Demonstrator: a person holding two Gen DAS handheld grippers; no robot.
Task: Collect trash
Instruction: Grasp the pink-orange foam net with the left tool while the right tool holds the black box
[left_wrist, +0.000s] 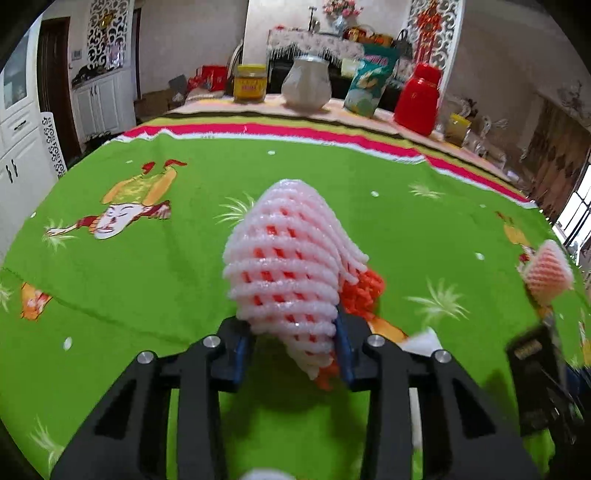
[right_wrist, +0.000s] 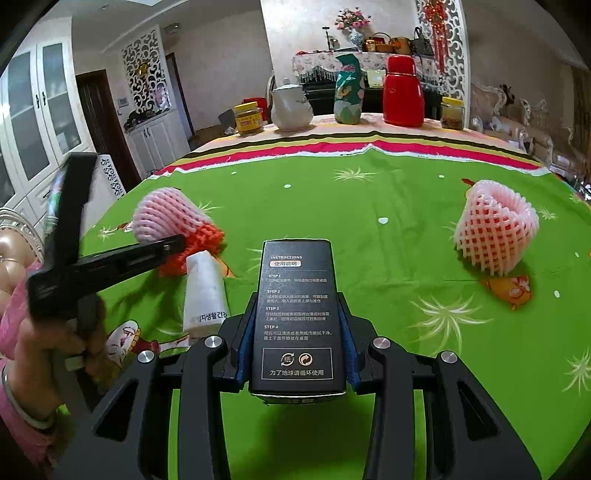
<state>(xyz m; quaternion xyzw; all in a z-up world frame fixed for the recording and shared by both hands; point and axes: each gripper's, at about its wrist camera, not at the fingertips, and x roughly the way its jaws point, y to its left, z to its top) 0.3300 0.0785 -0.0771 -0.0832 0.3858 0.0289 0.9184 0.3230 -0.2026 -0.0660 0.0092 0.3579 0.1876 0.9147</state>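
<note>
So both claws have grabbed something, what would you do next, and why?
Probably carry both away to wherever trash goes, none shows here: the left gripper is shut on the foam net, the right gripper on the black box. Another foam net remains.

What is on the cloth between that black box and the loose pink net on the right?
Nothing: in the right wrist view only bare green tablecloth lies between the black box and the pink foam net.

Table under green cartoon cloth (right_wrist: 369, 206), striped band at 12 o'clock edge; on it: foam net (right_wrist: 495, 232) at 2 o'clock; white tube (right_wrist: 205, 295) at 9 o'clock; far edge row: yellow jar (right_wrist: 249, 118), white teapot (right_wrist: 290, 107), teal bag (right_wrist: 349, 90), red flask (right_wrist: 402, 92), small jar (right_wrist: 452, 112).
</note>
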